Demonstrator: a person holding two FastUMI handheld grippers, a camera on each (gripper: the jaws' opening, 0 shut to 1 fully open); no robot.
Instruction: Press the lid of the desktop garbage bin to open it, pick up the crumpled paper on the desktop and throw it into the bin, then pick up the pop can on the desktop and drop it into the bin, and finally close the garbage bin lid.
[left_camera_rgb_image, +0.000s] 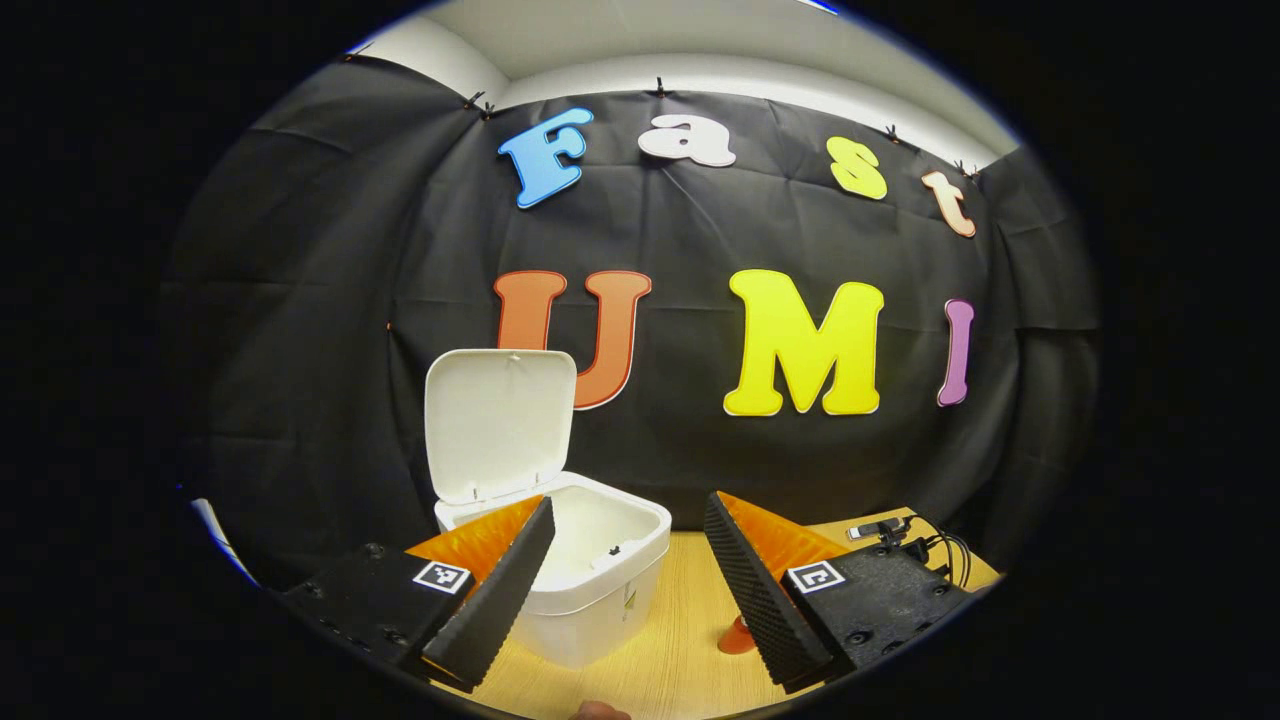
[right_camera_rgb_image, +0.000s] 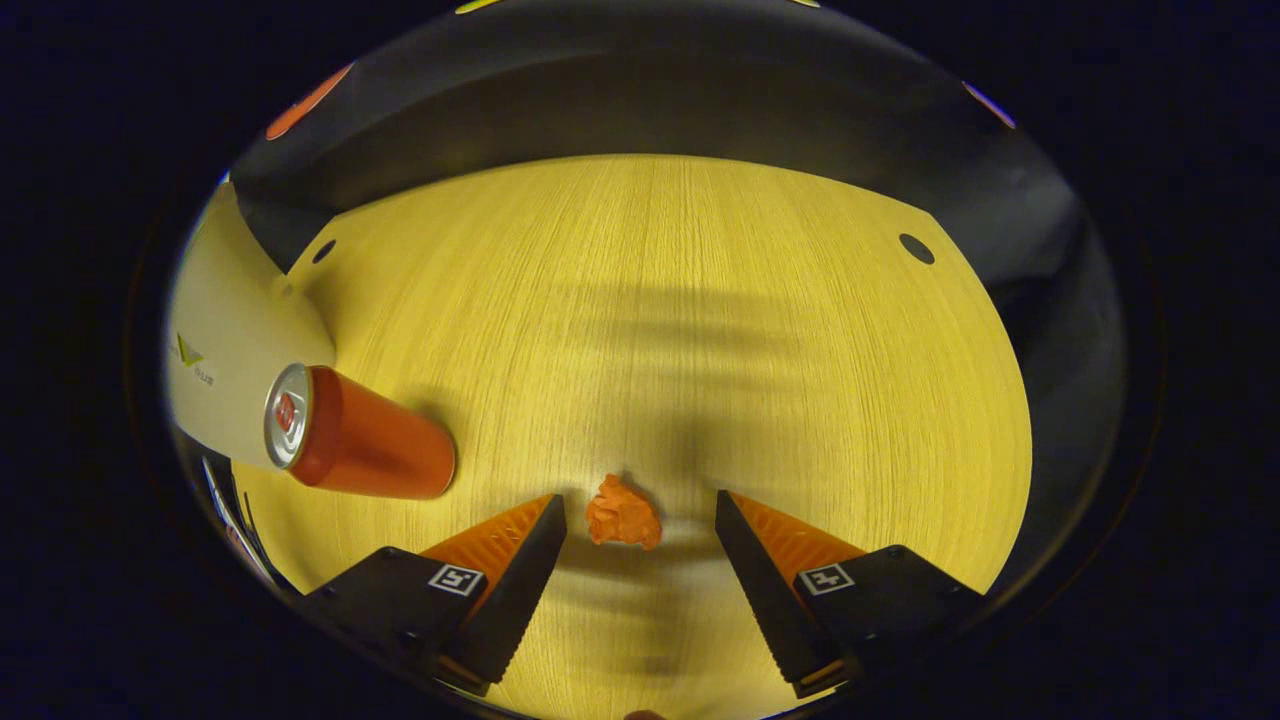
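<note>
The white bin stands on the wooden table, its lid raised upright. My left gripper hangs open in front of the bin, and its left finger overlaps the bin's rim. A small orange thing lies on the table, half hidden by the other finger. In the right gripper view, the orange crumpled paper lies on the table right between the tips of my open right gripper, which looks down on it without touching. The orange pop can stands to the left beside the bin's white wall.
Black cables and a small device lie at the table's back right. The wooden tabletop has a dark hole near its far right corner and stretches bare beyond the paper.
</note>
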